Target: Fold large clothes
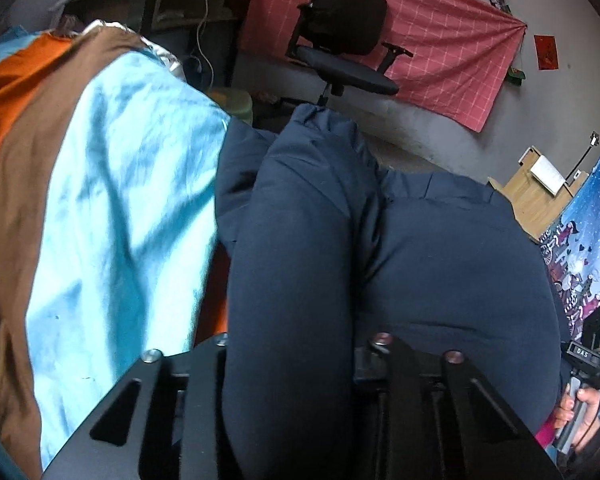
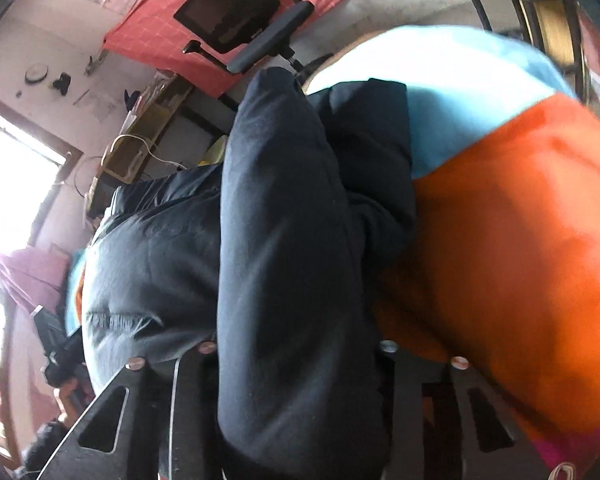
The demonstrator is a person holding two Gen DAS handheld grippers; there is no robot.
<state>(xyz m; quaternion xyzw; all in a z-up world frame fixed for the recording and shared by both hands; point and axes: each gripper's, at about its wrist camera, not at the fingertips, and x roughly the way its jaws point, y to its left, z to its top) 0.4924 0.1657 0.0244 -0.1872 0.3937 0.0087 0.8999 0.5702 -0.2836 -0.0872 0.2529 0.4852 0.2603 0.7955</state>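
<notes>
A dark navy garment [image 1: 440,264] fills the middle of the left wrist view. A thick fold of it runs between the jaws of my left gripper [image 1: 292,356], which is shut on it. In the right wrist view the same navy garment [image 2: 292,240] is bunched between the jaws of my right gripper [image 2: 296,352], which is shut on it. The cloth hides the fingertips of both grippers. The garment hangs lifted over a surface covered in light blue [image 1: 120,200], brown and orange cloth [image 2: 520,240]. The right gripper's handle and the hand on it [image 1: 584,392] show at the left view's lower right.
A black office chair [image 1: 340,36] stands before a pink checked cloth [image 1: 440,40] on the wall. A desk with cables [image 1: 180,8] is at the back left. A wooden stand [image 1: 540,188] and a blue patterned cloth [image 1: 592,240] are at the right. A bright window [image 2: 4,184] is at the left.
</notes>
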